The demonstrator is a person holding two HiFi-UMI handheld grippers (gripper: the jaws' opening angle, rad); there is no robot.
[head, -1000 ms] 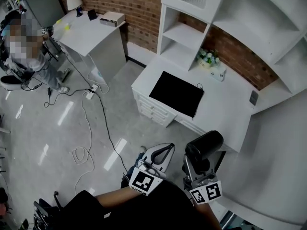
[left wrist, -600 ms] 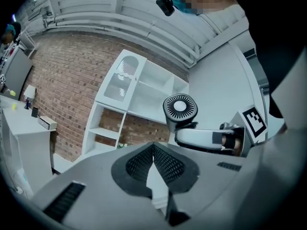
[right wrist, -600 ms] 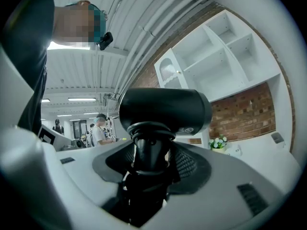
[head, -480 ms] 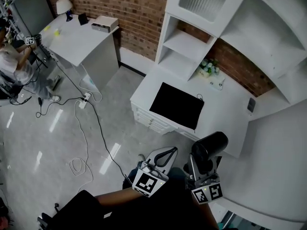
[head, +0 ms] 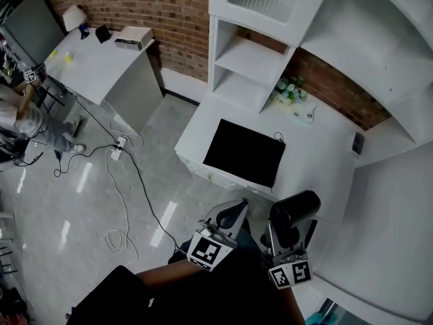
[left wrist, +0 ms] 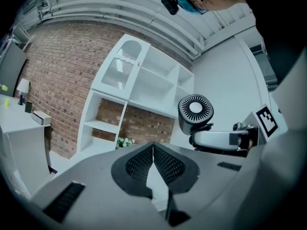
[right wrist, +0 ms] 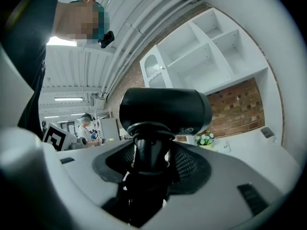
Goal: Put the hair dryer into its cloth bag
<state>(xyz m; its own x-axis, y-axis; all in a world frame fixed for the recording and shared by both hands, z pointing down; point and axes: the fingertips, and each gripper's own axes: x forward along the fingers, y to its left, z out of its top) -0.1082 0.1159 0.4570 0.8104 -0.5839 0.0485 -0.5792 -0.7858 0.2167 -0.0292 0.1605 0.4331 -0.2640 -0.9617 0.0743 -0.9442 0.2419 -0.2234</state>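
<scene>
A black hair dryer (head: 295, 209) stands upright in my right gripper (head: 287, 240), whose jaws are shut on its handle; in the right gripper view the dryer's barrel (right wrist: 165, 110) lies crosswise above my right gripper (right wrist: 148, 163). My left gripper (head: 233, 213) is shut and holds nothing, with its pads (left wrist: 165, 163) meeting at the tips. The dryer's round grille (left wrist: 195, 109) shows at the right of the left gripper view. A flat black cloth bag (head: 245, 152) lies on the white desk (head: 318, 164) ahead of both grippers, which hang short of the desk's near edge.
White shelves (head: 247, 63) rise behind the desk against a brick wall. A small bunch of flowers (head: 287, 90) sits at the desk's back. Drawers (head: 203, 175) face the grey floor. A cable (head: 128, 175) trails across the floor. A second white desk (head: 101, 63) and a person (head: 17, 124) are at far left.
Both grippers have moved forward toward the white desk, the dryer going along in the right one. The desk and bag now lie closer. Neither gripper's jaws have changed.
</scene>
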